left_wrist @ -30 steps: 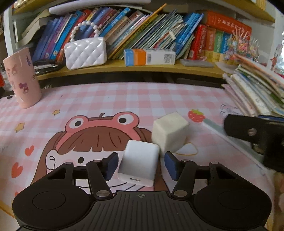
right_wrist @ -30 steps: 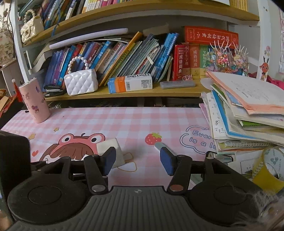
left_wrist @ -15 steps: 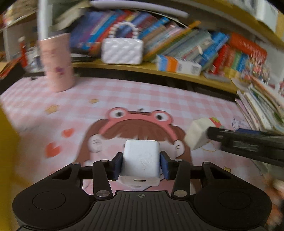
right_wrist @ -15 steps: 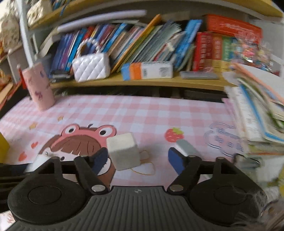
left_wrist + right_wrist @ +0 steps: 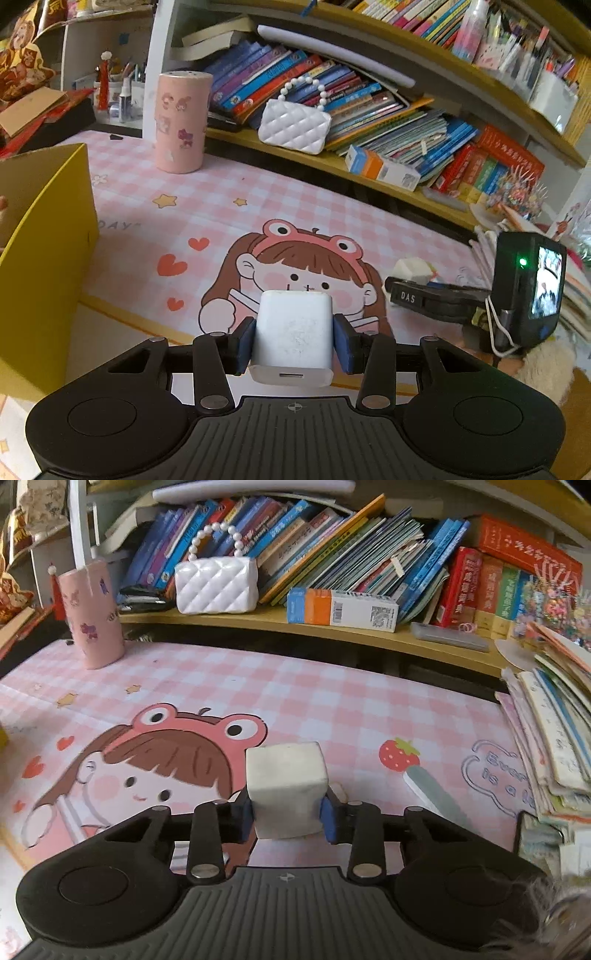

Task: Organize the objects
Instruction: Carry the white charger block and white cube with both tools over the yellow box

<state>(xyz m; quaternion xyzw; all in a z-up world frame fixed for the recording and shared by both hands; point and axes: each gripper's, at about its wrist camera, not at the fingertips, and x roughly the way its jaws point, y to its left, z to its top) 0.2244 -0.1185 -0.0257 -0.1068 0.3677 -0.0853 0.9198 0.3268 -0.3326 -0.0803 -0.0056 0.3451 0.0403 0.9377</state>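
Observation:
In the left wrist view my left gripper (image 5: pixel 291 345) is shut on a white charger block (image 5: pixel 291 325), held above the pink cartoon desk mat (image 5: pixel 221 199). A yellow box (image 5: pixel 44 258) stands close at the left. In the right wrist view a white cube (image 5: pixel 286 775) sits between the blue pads of my right gripper (image 5: pixel 288 819). Its jaws are closing and both pads press on the cube's sides, low over the mat (image 5: pixel 295 686). The same cube (image 5: pixel 412 267) shows at the right of the left wrist view, at the tip of the right gripper's black arm.
A pink cup (image 5: pixel 94 616) stands at the mat's far left. A shelf behind holds books, a white quilted purse (image 5: pixel 216 587) and an orange-and-blue carton (image 5: pixel 341 609). Stacked booklets (image 5: pixel 554 738) crowd the right edge. A flat grey stick (image 5: pixel 432 794) lies by the strawberry print.
My left gripper shut on the charger, rose and swung left until the yellow box came into view. My right gripper came down around the white cube and closed on it.

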